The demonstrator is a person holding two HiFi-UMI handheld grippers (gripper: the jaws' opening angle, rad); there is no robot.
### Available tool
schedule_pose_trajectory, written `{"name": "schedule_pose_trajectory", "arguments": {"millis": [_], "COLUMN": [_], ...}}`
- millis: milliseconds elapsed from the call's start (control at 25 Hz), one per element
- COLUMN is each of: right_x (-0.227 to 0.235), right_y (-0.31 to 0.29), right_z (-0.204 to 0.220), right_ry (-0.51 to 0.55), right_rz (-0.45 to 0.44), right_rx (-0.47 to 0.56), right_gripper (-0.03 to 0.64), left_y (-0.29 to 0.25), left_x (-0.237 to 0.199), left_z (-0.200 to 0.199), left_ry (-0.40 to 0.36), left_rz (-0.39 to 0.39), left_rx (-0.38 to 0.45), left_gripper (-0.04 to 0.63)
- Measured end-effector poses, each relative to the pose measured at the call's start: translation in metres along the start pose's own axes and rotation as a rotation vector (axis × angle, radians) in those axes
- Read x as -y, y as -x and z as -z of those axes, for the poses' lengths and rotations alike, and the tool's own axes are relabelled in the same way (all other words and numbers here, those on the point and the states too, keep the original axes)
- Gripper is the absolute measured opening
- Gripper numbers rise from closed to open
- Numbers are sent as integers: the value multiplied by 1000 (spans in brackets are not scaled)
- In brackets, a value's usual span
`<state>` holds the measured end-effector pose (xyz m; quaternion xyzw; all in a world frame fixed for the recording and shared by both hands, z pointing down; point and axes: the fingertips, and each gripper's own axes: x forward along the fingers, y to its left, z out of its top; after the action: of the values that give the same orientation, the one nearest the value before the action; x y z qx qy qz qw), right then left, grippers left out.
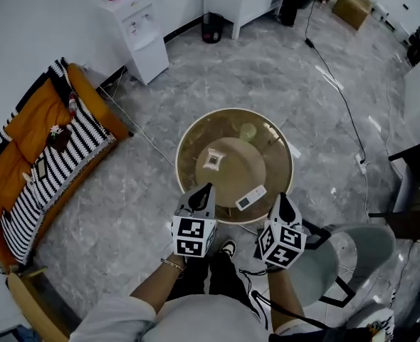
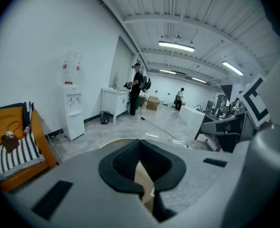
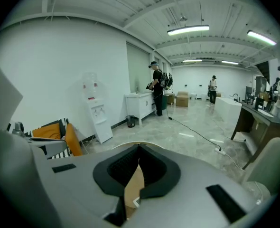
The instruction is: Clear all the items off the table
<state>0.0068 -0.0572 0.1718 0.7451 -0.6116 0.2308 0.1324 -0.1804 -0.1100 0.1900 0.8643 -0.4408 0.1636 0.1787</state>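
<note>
A round table [image 1: 189, 142] with a tan top and a glass rim stands in front of me in the head view. On it lie a white remote [image 1: 250, 197] near the front edge, a white square card with a black marker [image 1: 212, 159] at the middle, and a pale green round thing [image 1: 248, 130] at the back. My left gripper [image 1: 208, 188] hovers over the table's front left edge, jaws together and empty. My right gripper [image 1: 280, 197] is at the front right edge, just right of the remote, also shut and empty. Both gripper views show the closed jaws [image 2: 140, 144] [image 3: 139, 148] over the tan top.
An orange sofa with a striped blanket [image 1: 46, 148] is on the left, and a water dispenser [image 1: 140, 30] against the wall behind it. A grey chair [image 1: 345, 251] stands to my right. A cable [image 1: 338, 91] runs across the floor beyond the table. A person with a backpack [image 2: 139, 87] stands far off.
</note>
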Motion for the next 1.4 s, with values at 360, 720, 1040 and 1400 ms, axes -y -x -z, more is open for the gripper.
{"name": "schedule_pose_trajectory", "arguments": {"millis": [360,720,1040,1400], "right_x": [1,8,20,29], "right_y": [-58,-98,-120,-150], "right_z": [77,169,201,245], "right_ry": [-61,-135,-164,-283], "right_rz": [0,15,38,74], "right_rx": [-126,-219,-229,-275], "right_gripper": [23,23,23,30], "left_y": [-44,-88,-108,-121], "left_x": [-14,-15,-15,-21], "left_z": [86,167,197,232], "left_ry": [36,54,58,54], "left_rz": [4,1,6,18], "left_rx": [-162,-247,-271,-302], "left_gripper": [8,8,8,8]}}
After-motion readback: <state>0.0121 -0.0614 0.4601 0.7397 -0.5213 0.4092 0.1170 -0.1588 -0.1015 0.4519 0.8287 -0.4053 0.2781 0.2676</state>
